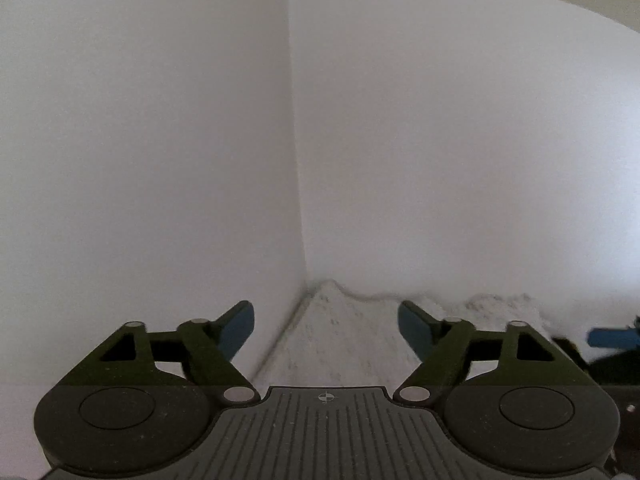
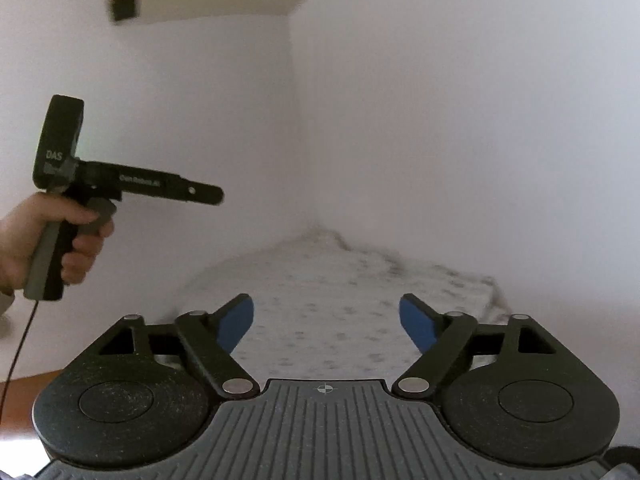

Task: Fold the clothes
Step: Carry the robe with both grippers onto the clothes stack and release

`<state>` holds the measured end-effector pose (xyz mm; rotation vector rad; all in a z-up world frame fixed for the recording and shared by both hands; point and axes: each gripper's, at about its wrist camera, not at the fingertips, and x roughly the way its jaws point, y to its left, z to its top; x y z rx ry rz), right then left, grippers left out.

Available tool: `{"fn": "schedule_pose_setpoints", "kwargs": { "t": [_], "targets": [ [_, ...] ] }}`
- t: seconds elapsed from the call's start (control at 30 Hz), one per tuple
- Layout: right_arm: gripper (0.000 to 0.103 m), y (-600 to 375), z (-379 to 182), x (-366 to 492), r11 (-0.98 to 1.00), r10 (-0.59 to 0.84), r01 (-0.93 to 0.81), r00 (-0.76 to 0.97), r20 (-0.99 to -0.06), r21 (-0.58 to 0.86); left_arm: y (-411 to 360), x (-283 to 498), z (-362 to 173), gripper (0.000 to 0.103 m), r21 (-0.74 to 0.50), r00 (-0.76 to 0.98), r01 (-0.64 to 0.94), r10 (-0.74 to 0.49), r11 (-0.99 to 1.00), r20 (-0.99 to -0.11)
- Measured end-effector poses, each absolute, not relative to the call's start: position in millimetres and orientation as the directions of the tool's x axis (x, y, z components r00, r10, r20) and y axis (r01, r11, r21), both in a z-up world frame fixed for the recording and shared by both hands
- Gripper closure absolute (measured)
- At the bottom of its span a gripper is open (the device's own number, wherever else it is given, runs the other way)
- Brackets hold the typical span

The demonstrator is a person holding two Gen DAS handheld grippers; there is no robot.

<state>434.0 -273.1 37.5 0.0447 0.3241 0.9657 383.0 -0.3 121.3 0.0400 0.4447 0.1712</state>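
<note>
A white fabric with faint grey spots [image 2: 340,304] lies spread over a flat surface in the corner of two white walls. Whether it is a garment or a sheet I cannot tell. My right gripper [image 2: 326,314] hovers over its near part, jaws wide open, nothing between the blue pads [image 2: 238,326]. In the left wrist view the same fabric [image 1: 340,344] runs into the corner, and my left gripper [image 1: 326,318] stands open and empty above it. From the right wrist view the left gripper [image 2: 214,196] shows side-on, higher and to the left, held by a hand [image 2: 48,240].
White walls [image 1: 160,140] close in on the left and behind the fabric. The right gripper's blue pad [image 1: 612,338] shows at the left view's right edge. A thin black cable [image 2: 18,356] hangs from the left handle. A brown strip [image 2: 24,396] lies low left.
</note>
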Motion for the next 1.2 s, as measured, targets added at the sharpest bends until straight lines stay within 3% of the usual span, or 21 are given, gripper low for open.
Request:
{"fn": "schedule_pose_setpoints", "kwargs": {
  "t": [0.13, 0.4, 0.6, 0.8, 1.2],
  "targets": [
    [0.011, -259, 50, 385, 0.518, 0.844, -0.835, 0.465, -0.265, 0.183, -17, 322, 125, 0.001, 0.077, 0.888, -0.162, 0.179, 0.984, -0.423],
    [0.002, -217, 42, 270, 0.401, 0.888, -0.899, 0.334, -0.315, 0.178, -43, 199, 123, 0.000, 0.032, 0.876, -0.214, 0.207, 0.976, -0.435],
    [0.001, -179, 12, 207, 0.356, 0.871, -0.914, 0.250, -0.423, 0.194, -33, 118, 89, 0.000, -0.004, 0.832, -0.305, 0.264, 0.952, -0.488],
    [0.000, -165, -12, 171, 0.393, 0.824, -0.899, 0.253, -0.507, 0.191, -13, 57, 47, 0.000, -0.036, 0.795, -0.356, 0.282, 0.934, -0.537],
    [0.000, -146, -38, 144, 0.518, 0.696, -0.852, 0.370, -0.615, 0.072, 12, 9, -9, 0.000, -0.046, 0.757, -0.341, 0.246, 0.939, -0.605]
  ]
}}
